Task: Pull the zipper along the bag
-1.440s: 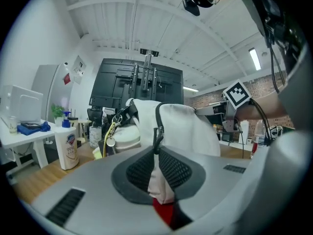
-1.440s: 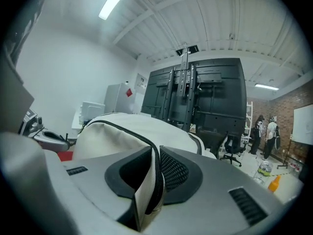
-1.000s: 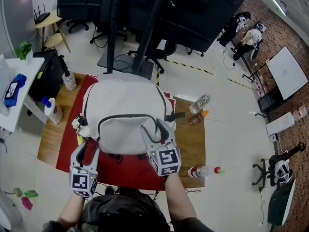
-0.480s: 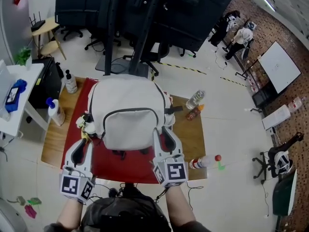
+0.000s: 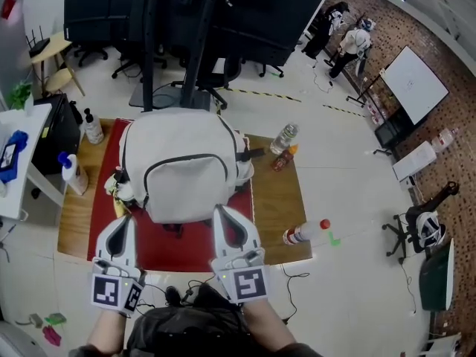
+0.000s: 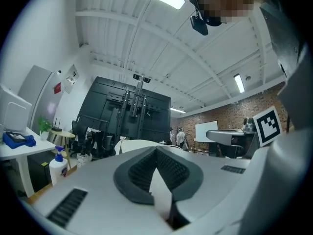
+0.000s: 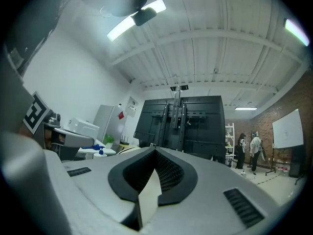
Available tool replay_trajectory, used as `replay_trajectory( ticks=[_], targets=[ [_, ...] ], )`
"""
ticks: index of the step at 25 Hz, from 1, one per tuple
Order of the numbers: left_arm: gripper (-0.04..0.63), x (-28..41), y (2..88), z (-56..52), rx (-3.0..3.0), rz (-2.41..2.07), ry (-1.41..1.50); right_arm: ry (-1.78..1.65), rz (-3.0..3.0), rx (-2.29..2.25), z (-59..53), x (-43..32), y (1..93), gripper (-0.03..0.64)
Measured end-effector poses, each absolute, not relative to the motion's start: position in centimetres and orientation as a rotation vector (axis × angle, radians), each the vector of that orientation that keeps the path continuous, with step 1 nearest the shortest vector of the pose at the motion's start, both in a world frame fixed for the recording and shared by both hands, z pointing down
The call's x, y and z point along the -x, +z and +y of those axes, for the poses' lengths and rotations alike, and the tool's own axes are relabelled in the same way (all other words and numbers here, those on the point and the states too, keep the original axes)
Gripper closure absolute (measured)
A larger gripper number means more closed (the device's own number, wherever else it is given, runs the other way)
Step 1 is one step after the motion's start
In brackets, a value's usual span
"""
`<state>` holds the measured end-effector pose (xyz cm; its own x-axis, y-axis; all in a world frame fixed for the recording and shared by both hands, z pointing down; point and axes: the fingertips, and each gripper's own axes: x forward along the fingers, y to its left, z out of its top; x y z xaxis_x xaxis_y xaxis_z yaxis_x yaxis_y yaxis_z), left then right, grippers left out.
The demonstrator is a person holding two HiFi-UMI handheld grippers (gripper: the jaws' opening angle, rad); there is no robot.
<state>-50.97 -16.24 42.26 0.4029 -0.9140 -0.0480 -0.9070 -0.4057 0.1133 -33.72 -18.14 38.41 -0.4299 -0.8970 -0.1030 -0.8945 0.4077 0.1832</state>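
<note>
Nearest to me, the left gripper [image 5: 122, 222] at 7 o'clock and the right gripper [image 5: 223, 214] at 6 o'clock have just been closing. Their jaws now stand together, with nothing between them. Just beyond, at 12 o'clock, the white backpack [image 5: 186, 177] lies on a red mat [image 5: 195, 245] on the wooden table [image 5: 277, 199]. Its zipper [image 5: 186, 157] curves over the front pocket, and I cannot see inside. A lying bottle [image 5: 300, 234] is at 4 o'clock, a clear bottle [image 5: 284, 137] at 2 o'clock.
</note>
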Motion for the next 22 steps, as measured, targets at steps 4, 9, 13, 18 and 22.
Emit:
replay_trajectory(
  ticks=[4,9,13,18,22],
  targets=[
    [0.583,48.6,42.8,-16.4,-2.588,-1.646,-0.125,-0.248,-2.641,-1.689,-17.9,32.0,39.4,0.598],
    [0.583,45.2,42.7,-16.5,-2.589,-1.636,-0.094,-0.154,-2.661,-1.679,-17.4,29.3,40.4,0.598],
    [0.581,42.8,42.3,-15.9,-2.599,-1.641,-0.049,-0.156,-2.672,-1.650,-16.9,27.0,40.5,0.598],
    [0.583,40.9,41.9,-14.7,-2.579,-1.678,0.001,-0.116,-2.690,-1.601,-16.0,25.3,40.6,0.598],
    [0.583,40.4,41.6,-13.9,-2.573,-1.701,0.026,-0.110,-2.708,-1.571,-15.5,24.9,40.5,0.598]
  ],
)
